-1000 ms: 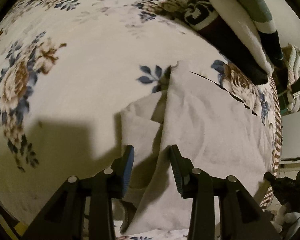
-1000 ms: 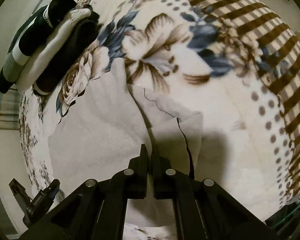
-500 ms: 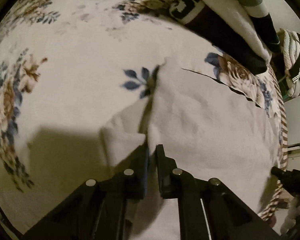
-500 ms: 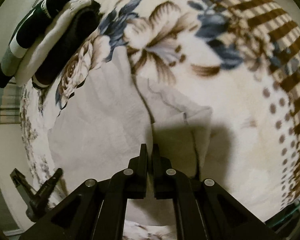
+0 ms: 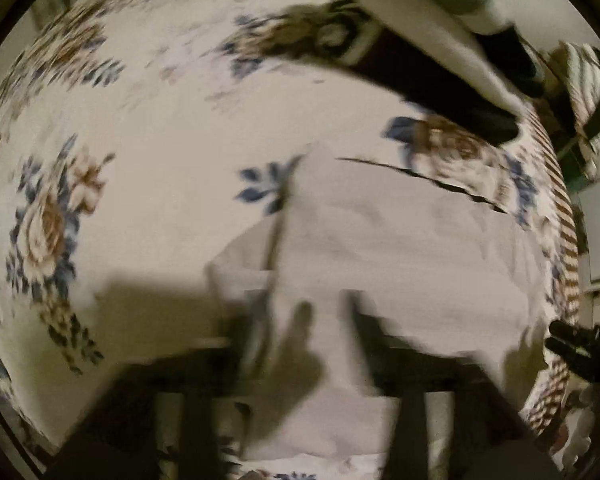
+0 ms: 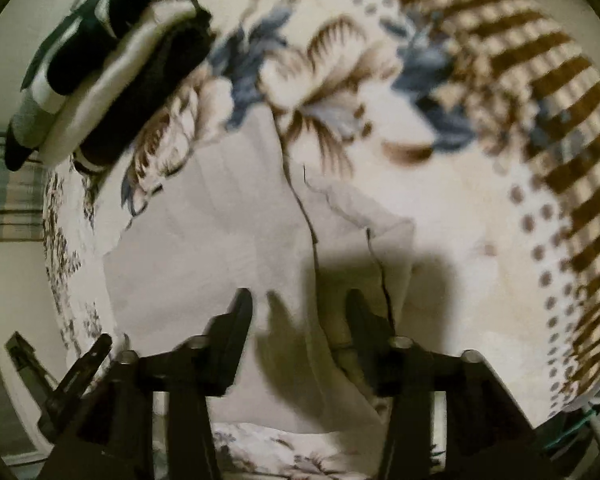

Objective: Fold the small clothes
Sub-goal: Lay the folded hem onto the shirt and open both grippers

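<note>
A floral blanket (image 6: 460, 208) covers the bed, giving a soft, flat place to fold. The pale garment (image 5: 400, 240) lies spread on it at centre, one side flap doubled in at 9 o'clock. Folded dark and white clothes (image 6: 112, 68) sit stacked at 11 o'clock, likely finished pieces kept aside. The right tool (image 6: 300, 320) is spread over the cloth; the left tool (image 5: 304, 328), blurred, looks spread too.

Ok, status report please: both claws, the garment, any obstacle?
Left claw open, blurred. Right claw open. Pale garment flat on floral blanket, partly folded, not gripped. Stack of folded clothes beyond, apart.
</note>
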{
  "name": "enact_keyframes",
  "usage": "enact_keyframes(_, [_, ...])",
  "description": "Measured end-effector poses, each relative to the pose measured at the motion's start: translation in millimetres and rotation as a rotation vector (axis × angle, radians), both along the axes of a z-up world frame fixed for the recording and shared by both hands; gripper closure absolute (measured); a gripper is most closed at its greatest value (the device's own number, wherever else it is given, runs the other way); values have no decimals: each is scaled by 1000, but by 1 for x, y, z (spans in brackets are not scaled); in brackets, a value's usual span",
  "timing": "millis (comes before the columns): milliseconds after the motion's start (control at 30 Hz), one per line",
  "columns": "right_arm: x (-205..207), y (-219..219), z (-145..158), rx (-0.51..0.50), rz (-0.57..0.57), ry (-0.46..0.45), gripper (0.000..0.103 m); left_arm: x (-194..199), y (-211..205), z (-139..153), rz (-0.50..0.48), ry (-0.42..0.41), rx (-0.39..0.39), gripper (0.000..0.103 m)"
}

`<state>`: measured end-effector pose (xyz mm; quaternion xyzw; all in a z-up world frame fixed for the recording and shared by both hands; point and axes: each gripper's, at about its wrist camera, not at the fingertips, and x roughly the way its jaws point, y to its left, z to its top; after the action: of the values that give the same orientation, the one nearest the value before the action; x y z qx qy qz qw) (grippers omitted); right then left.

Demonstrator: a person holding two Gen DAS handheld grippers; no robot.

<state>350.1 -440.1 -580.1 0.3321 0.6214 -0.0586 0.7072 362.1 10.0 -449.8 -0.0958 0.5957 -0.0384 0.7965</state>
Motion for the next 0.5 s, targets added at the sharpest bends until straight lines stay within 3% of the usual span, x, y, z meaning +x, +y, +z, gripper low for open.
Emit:
enact_keyframes(33, [2, 3, 6, -23, 8, -13, 51, 2, -8, 4, -14, -11, 0, 12])
enact_keyframes(100, [13, 11, 18, -64, 39, -61, 51, 9, -23, 6, -49, -29, 0, 12])
enact_keyframes(200, [42, 30, 18, -70, 116, -102, 51, 30, -44, -13, -87, -20, 26, 12])
enact_keyframes(333, [74, 48, -24, -96, 208, -16, 52, 65, -49, -77, -110, 106, 78, 11])
enact_keyframes(400, [78, 43, -43, -112, 217, 33, 54, 73, -48, -82, -115, 107, 63, 7])
enact_keyframes(500, [76, 38, -35, -78, 227, 6, 53, 73, -52, -70, -154, 85, 85, 7])
